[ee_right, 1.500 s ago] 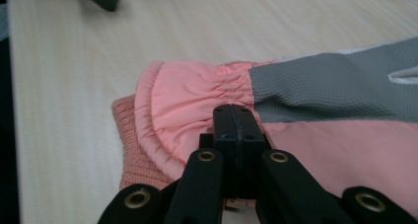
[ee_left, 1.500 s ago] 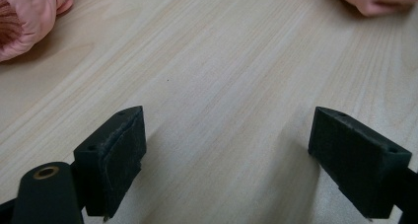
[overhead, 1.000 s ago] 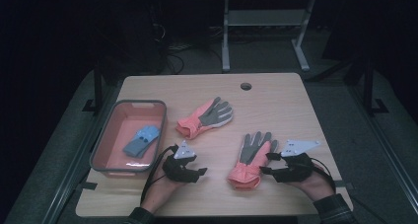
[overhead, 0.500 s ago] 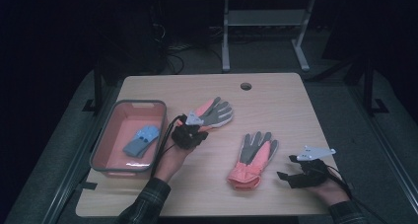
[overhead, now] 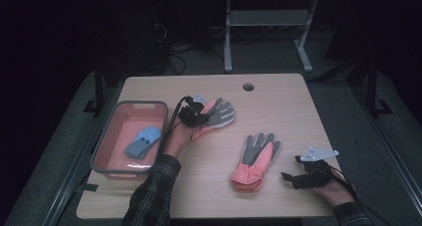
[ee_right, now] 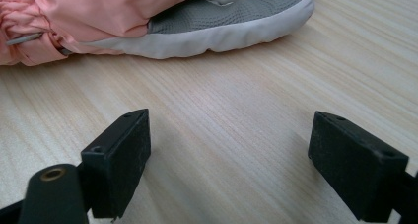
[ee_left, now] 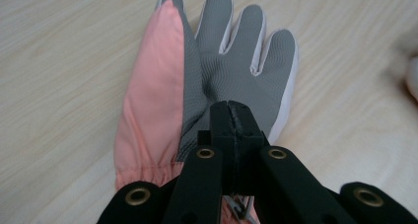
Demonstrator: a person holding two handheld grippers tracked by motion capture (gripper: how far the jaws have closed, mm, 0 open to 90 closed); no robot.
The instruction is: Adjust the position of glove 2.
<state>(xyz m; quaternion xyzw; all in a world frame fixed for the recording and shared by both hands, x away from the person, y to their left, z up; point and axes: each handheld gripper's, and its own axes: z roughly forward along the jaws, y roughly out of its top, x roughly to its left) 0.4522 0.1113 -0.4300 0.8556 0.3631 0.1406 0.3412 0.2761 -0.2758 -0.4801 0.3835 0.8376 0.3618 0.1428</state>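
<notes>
We are pressing the left gripper (ee_left: 231,116) down over the far glove (overhead: 215,115), its jaws clenched together above the grey palm with no fabric visibly pinched between them. That salmon-and-grey glove is lying flat near the table's (overhead: 278,101) middle, beside the pink tray (overhead: 115,117) holding a blue glove (overhead: 143,141). Our right gripper (ee_right: 229,157) is resting low, its jaws having just been opening, bare wood between them, just beside the near glove (overhead: 255,161).

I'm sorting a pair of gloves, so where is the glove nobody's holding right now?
In the high view, the loose glove lies flat right of the table's centre, between the left tongs' glove and the open right tongs.
</notes>
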